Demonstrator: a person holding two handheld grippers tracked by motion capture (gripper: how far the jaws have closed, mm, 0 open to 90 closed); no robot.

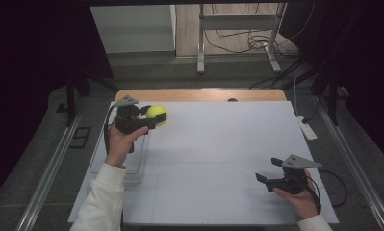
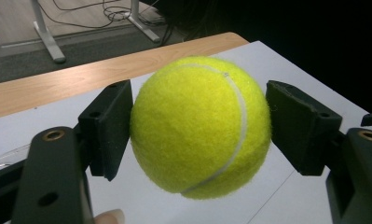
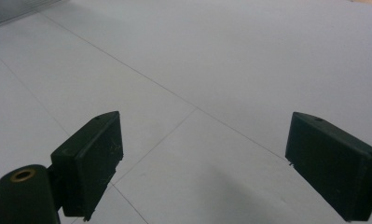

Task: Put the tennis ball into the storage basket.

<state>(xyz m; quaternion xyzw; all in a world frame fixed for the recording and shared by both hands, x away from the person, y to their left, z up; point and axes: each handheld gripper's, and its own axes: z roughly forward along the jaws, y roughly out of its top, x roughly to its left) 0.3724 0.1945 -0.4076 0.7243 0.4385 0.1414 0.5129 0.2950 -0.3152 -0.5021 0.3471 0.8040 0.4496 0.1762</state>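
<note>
Tennis ball [image 1: 157,115] is clamped between the pads of the left gripper [image 1: 151,117], held up off the white table sheet [image 1: 218,144] near its far-left corner, as seen in the high view. In the left gripper view the ball [image 2: 200,127] is pressed on both sides by the black pads [image 2: 110,126], with the white seam curving down its right half; a fingertip [image 2: 110,217] is glimpsed at the bottom edge. Left hand [image 1: 121,142] is wrapped around the gripper body, white sleeve [image 1: 99,202] coming in from the bottom. A clear shallow tray [image 1: 132,166] is seen lying on the sheet below the left hand, near the left edge. A wooden table edge [image 1: 199,95] is exposed beyond the sheet at the far side. Right gripper [image 1: 265,174] is held low near the sheet's near-right corner, jaws spread apart with nothing between them, pointed toward the left; right hand [image 1: 300,197] sits beneath it. In the right gripper view the pads [image 3: 93,158] are seen wide apart over bare sheet crossed by thin lines. Ball and right gripper are well apart.
</note>
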